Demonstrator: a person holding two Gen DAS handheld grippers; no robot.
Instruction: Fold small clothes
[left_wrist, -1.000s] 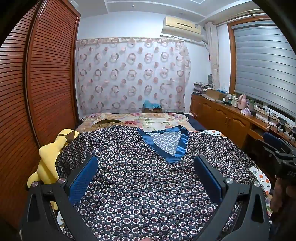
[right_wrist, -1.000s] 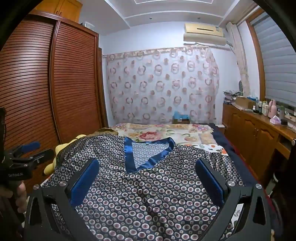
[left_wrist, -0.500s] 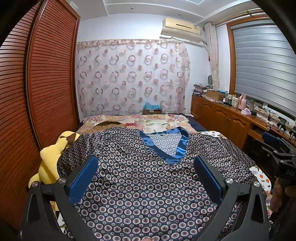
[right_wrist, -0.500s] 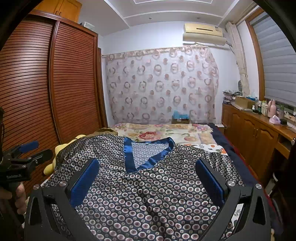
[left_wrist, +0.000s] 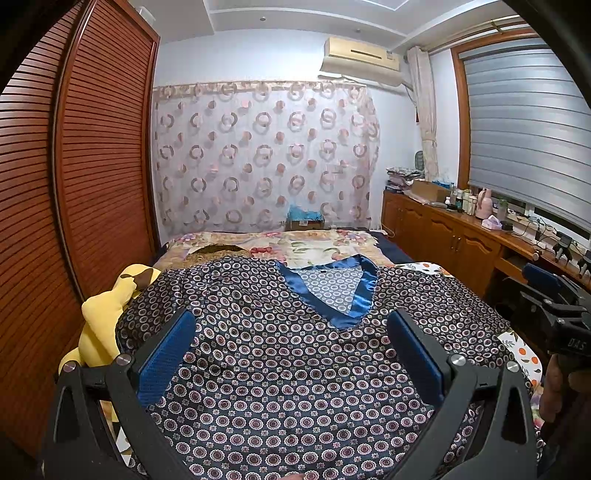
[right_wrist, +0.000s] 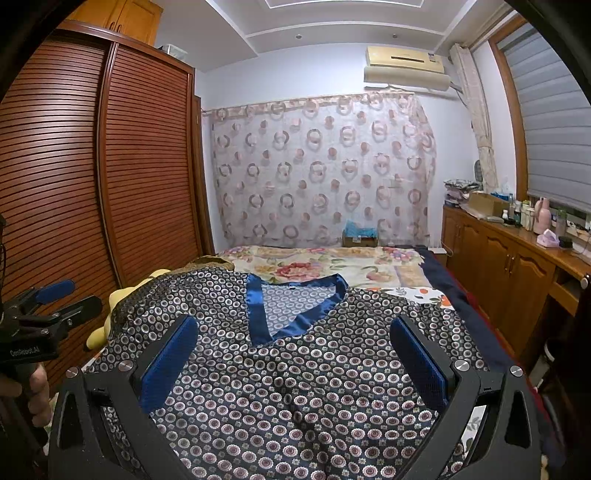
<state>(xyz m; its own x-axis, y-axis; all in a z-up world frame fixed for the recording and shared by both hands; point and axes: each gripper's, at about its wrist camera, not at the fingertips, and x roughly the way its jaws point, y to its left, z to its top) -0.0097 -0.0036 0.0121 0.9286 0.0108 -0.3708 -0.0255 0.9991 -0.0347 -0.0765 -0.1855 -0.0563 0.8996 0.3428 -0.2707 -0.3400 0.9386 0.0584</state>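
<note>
A home bedroom. A bed with a floral quilt (right_wrist: 332, 264) fills the middle, with a tall slatted brown wooden wardrobe (right_wrist: 110, 166) along its left edge and a circle-patterned sheer curtain (right_wrist: 321, 170) behind. A cream wall-mounted air conditioner (right_wrist: 404, 68) hangs above, and low wooden cabinets (right_wrist: 509, 266) line the right wall under a grey window blind (left_wrist: 528, 129).

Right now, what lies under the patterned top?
The patterned top covers the floral bedspread, visible beyond its collar, and partly overlaps a yellow plush toy at its left. What lies beneath its middle is hidden.
</note>
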